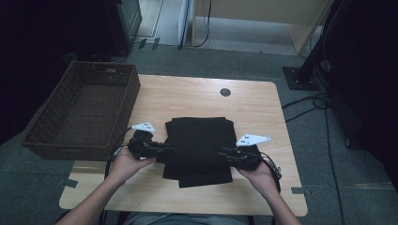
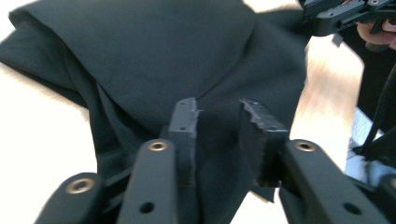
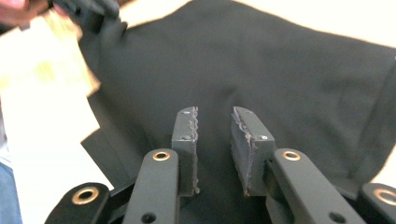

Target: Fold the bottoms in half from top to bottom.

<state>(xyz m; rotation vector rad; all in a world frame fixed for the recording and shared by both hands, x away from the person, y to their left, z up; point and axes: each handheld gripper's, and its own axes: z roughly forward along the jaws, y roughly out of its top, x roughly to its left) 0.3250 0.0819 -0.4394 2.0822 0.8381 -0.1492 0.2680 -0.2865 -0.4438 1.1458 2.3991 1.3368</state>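
A black cloth [image 1: 200, 149], folded to a rough rectangle, is laid at the middle of the surface [image 1: 263, 105], nearer the front edge than the back. Its long axis is seen to run from front to back, with the neater folded end toward the back edge and looser layers stepped out toward the front. The left gripper [image 1: 162, 150] is held at the cloth's left side and the right gripper [image 1: 224, 153] at its right side, each aimed inward. In both gripper views the fingers [image 2: 184, 135] are seen parted, with cloth lying beyond the gap and nothing pinched. The step in hand is judged to be a release after a fold. For the next move, a fresh hold on the front end is probably called for. A wicker basket [image 1: 84, 110] is set at the left edge.
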